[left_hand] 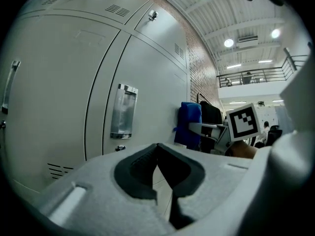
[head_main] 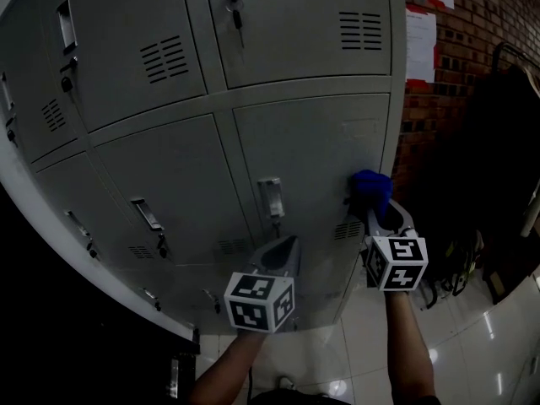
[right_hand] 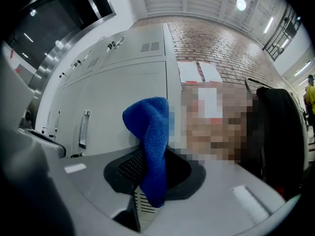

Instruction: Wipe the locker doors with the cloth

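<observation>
— Grey lockers (head_main: 169,83) fill the view, two rows of them, with a brick wall (head_main: 426,116) at their right and glossy floor (head_main: 472,344) below. Which door is being worked on?

— The lower right door (head_main: 312,142). Take its handle (head_main: 270,199) as the mark. The blue cloth (head_main: 371,188) is right of that handle, near the door's right edge and about level with it. In the left gripper view it lies against the door face.

— What holds it?

— The right tongs (head_main: 375,213) pinch it. Their own view shows one fold bunched above the pads and another hanging down between them.

— And the other pair?

— The left tongs (head_main: 291,247) are just below the handle and a little to its right, close to the door. I cannot tell whether they touch it. They are pressed together at the tips, with nothing between them.

— Anything else near the handle?

— Vent slots (head_main: 348,230) sit lower right of it, under the cloth. White sheets of paper (head_main: 419,45) are pinned on the brick, well above and to the right.
</observation>
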A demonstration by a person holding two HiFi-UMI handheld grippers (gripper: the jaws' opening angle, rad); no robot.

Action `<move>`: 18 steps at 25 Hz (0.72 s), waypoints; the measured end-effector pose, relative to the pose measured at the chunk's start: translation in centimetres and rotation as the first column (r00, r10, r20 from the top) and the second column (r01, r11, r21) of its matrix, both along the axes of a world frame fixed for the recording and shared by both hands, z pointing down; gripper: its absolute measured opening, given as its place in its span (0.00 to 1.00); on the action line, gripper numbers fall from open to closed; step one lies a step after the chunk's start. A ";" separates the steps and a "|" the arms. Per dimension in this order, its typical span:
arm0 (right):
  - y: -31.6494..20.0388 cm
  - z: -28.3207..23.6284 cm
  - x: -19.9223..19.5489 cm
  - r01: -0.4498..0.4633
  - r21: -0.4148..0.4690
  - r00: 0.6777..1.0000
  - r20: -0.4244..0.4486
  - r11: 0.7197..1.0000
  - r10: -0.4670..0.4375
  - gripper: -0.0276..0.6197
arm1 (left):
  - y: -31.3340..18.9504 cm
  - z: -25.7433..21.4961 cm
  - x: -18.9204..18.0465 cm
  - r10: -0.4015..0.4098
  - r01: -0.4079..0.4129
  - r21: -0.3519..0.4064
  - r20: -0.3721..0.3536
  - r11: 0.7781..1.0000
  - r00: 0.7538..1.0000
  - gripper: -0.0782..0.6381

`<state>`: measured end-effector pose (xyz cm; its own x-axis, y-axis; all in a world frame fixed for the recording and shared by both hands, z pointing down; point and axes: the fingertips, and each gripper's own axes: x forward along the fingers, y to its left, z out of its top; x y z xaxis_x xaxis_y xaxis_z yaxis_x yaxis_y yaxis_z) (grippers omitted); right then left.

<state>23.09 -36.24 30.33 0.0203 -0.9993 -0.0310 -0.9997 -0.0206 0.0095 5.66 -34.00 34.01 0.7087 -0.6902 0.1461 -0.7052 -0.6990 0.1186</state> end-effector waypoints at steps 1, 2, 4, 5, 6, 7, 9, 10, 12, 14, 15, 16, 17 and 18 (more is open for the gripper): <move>0.1 -0.1 -0.2 0.001 0.002 1.000 -0.004 1.000 -0.001 0.17 | 0.0 0.1 -0.3 -0.006 0.006 -0.001 0.000 1.000 1.000 0.11; 0.3 -0.2 -0.5 0.006 0.006 1.000 -0.005 1.000 -0.006 0.17 | 0.0 0.2 -0.6 -0.014 0.014 -0.001 0.000 1.000 1.000 0.11; 1.1 -0.6 -2.0 0.034 0.024 0.999 -0.002 0.999 -0.034 0.17 | 0.0 0.5 -1.3 -0.034 0.034 -0.001 -0.003 0.999 0.999 0.11; 1.6 -0.8 -3.1 0.055 0.037 0.998 -0.004 0.998 -0.055 0.17 | -0.1 0.7 -1.8 -0.045 0.045 0.001 -0.004 0.999 0.999 0.11; 1.9 -0.8 -4.4 0.080 0.048 0.997 -0.007 0.996 -0.080 0.17 | -0.2 0.9 -2.2 -0.057 0.057 0.002 -0.005 0.998 0.998 0.11; 2.2 -0.7 -5.9 0.110 0.056 0.994 -0.009 0.992 -0.110 0.17 | -0.2 1.1 -2.7 -0.070 0.070 0.002 -0.005 0.998 0.998 0.11; 2.6 0.1 -9.3 0.182 0.059 0.983 0.000 0.982 -0.182 0.17 | -0.3 1.6 -3.8 -0.100 0.100 0.000 -0.001 0.995 0.995 0.11; 2.7 0.6 -11.0 0.219 0.056 0.976 0.005 0.974 -0.219 0.17 | -0.4 1.9 -4.4 -0.115 0.115 0.002 0.004 0.993 0.993 0.11; 2.6 1.6 -14.2 0.281 0.043 0.960 -0.001 0.959 -0.281 0.17 | -0.4 2.1 -5.7 -0.146 0.146 0.009 0.011 0.989 0.989 0.11; 2.3 2.7 -16.9 0.330 0.024 0.944 -0.001 0.944 -0.330 0.17 | -0.5 2.2 -6.9 -0.177 0.177 0.013 0.010 0.984 0.984 0.11; 2.1 3.2 -18.0 0.354 0.014 0.935 0.008 0.935 -0.354 0.17 | -0.6 2.2 -7.6 -0.194 0.194 0.015 0.008 0.981 0.981 0.11; 2.0 3.6 -19.1 0.375 0.006 0.927 0.018 0.927 -0.375 0.17 | -0.6 2.2 -8.2 -0.210 0.209 0.017 0.007 0.978 0.978 0.11; 1.9 4.0 -20.0 0.393 -0.001 0.919 0.023 0.920 -0.392 0.17 | -0.5 2.3 -8.8 -0.221 0.221 0.017 0.008 0.975 0.975 0.11; 1.7 4.3 -20.8 0.406 -0.007 0.914 0.023 0.914 -0.405 0.17 | -0.5 2.4 -9.3 -0.229 0.229 0.015 0.010 0.973 0.973 0.11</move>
